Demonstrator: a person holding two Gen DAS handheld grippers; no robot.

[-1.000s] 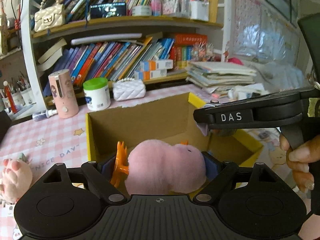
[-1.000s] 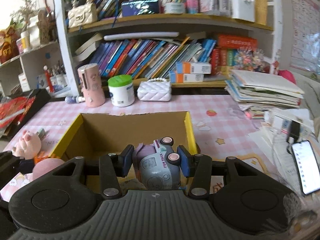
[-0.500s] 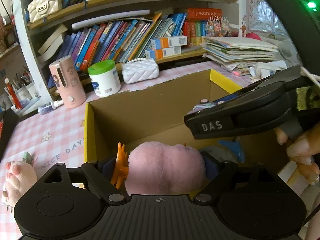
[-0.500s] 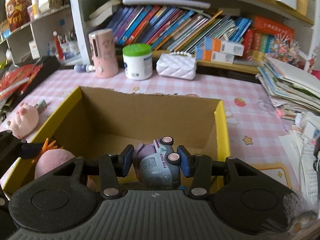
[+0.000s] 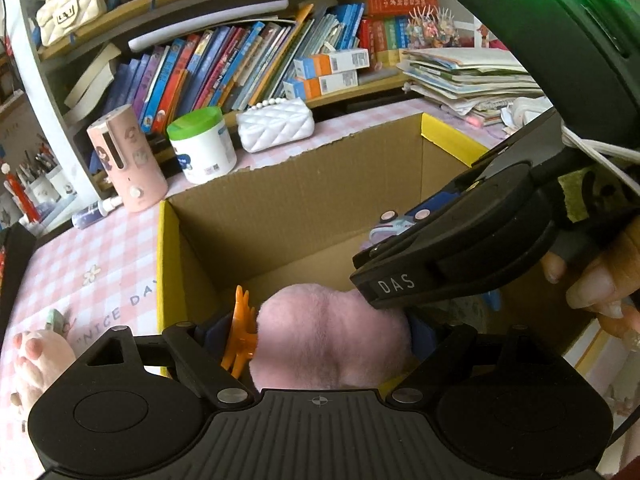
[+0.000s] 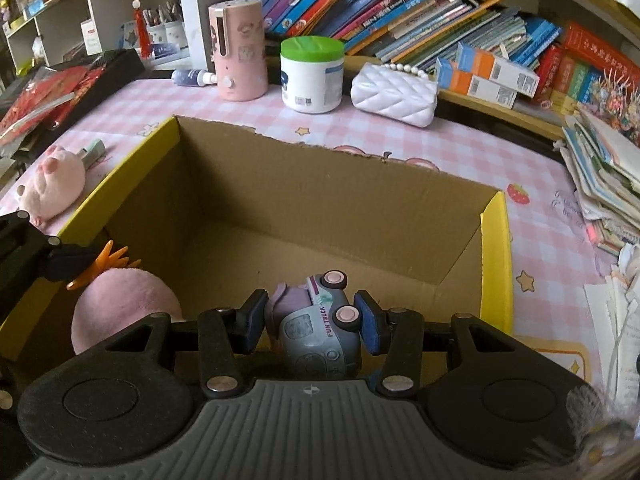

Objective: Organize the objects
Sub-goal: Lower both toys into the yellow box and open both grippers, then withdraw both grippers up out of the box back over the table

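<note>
Two toys are now down inside the cardboard box [image 6: 492,240], where a second ago both sat level with its rim. Left gripper [image 5: 320,334] has its jaws clamped on the pink plush ball [image 5: 328,332]; the orange spiky bit [image 5: 240,328] pokes out by the left pad. Right gripper [image 6: 312,320] has its jaws closed on the grey toy truck [image 6: 316,328], lying on its side, wheels toward the right pad. Neither grip has changed over the last second; only the height has dropped.

Reads as the lowering step nearly done, release next. Cannot tell whether either toy touches the box floor yet.

Box contents: just these two toys, ball at the left, truck near the middle, close together. From the left camera the right gripper hangs right over the ball, so opening one at a time looks safer.

On the pink checked table [image 6: 460,144] outside: pig plush [image 6: 52,188] left of the box, pink dispenser [image 6: 240,52], green-lid tub [image 6: 312,76] and white purse [image 6: 394,94] behind it.
</note>
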